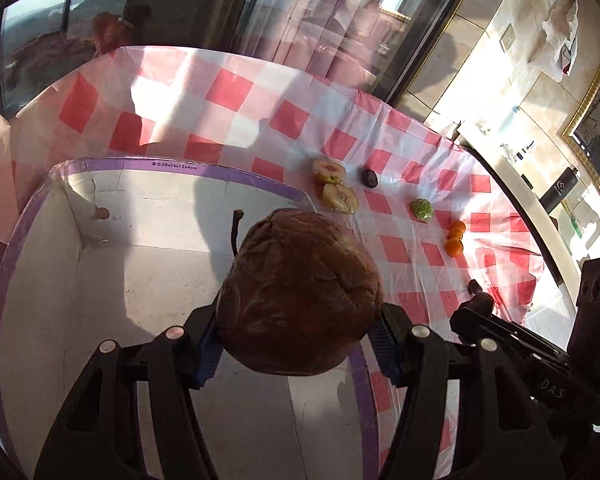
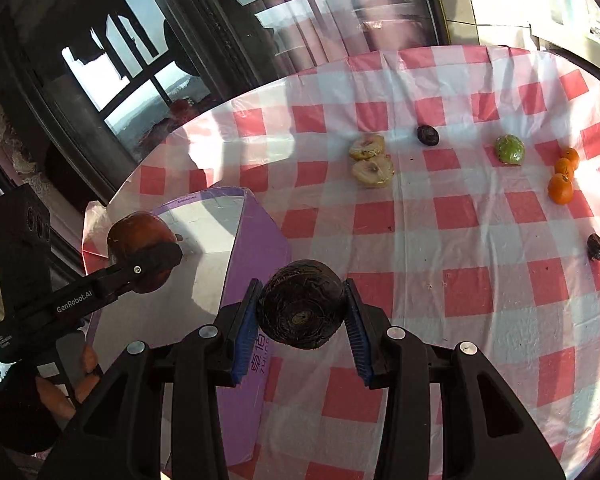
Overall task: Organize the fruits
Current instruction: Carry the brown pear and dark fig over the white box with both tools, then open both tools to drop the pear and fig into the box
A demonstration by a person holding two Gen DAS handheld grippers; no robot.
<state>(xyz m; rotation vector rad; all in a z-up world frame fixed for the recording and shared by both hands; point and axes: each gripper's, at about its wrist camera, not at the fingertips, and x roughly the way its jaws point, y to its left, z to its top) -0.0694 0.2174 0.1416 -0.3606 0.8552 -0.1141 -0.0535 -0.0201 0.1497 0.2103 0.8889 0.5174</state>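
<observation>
Clamped in the left gripper [image 1: 296, 344], large wrinkled brown fruit [image 1: 300, 292] hanging directly over the open white box [image 1: 100, 280], while small dark fruit [image 2: 302, 304] pinched in the right gripper [image 2: 302, 320] sits just outside its purple wall [image 2: 256, 240], box leftward.
</observation>
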